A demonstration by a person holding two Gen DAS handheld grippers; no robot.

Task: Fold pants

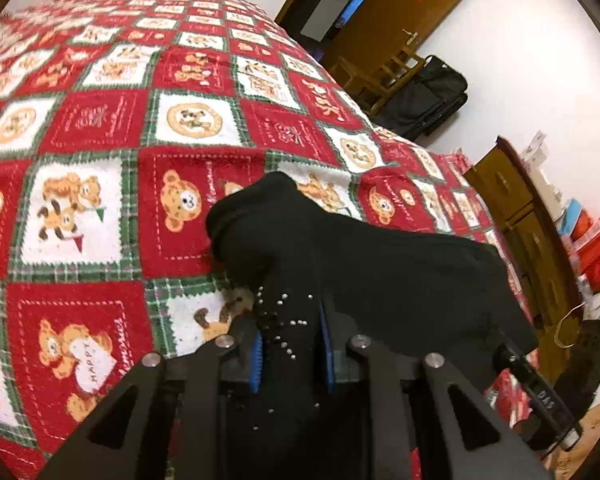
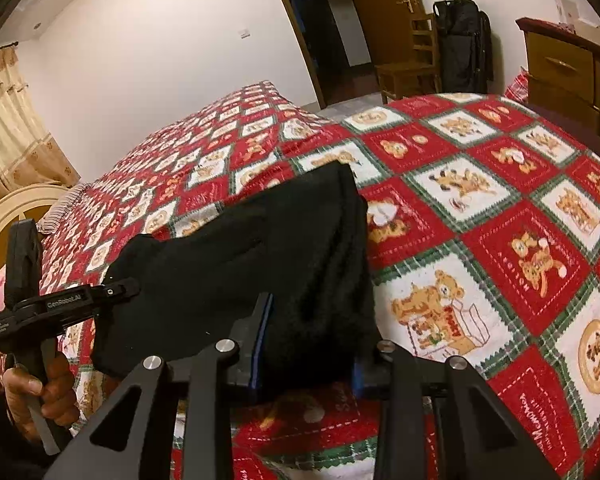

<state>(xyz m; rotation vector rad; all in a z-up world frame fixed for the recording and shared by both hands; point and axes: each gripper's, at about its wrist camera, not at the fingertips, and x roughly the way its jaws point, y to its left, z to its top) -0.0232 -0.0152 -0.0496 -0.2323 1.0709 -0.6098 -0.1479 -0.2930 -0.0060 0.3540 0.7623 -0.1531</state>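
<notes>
Black pants point(image 1: 380, 272) with a pattern of small silver studs hang bunched between the two grippers above the bed. My left gripper point(image 1: 290, 344) is shut on a studded part of the pants, its blue pads pressed on the cloth. My right gripper point(image 2: 308, 352) is shut on another thick fold of the pants point(image 2: 268, 248). The left gripper's body also shows in the right wrist view point(image 2: 60, 308), held by a hand at the left, and the right gripper's body shows at the right in the left wrist view. The pants are lifted off the bedspread.
The bed carries a red, white and green bear-print bedspread point(image 1: 100, 128). A wooden chair point(image 2: 412, 64) and a black bag point(image 2: 464, 44) stand by the brown door. A wooden dresser point(image 2: 572, 68) is at the right, a cream headboard point(image 2: 8, 220) at the left.
</notes>
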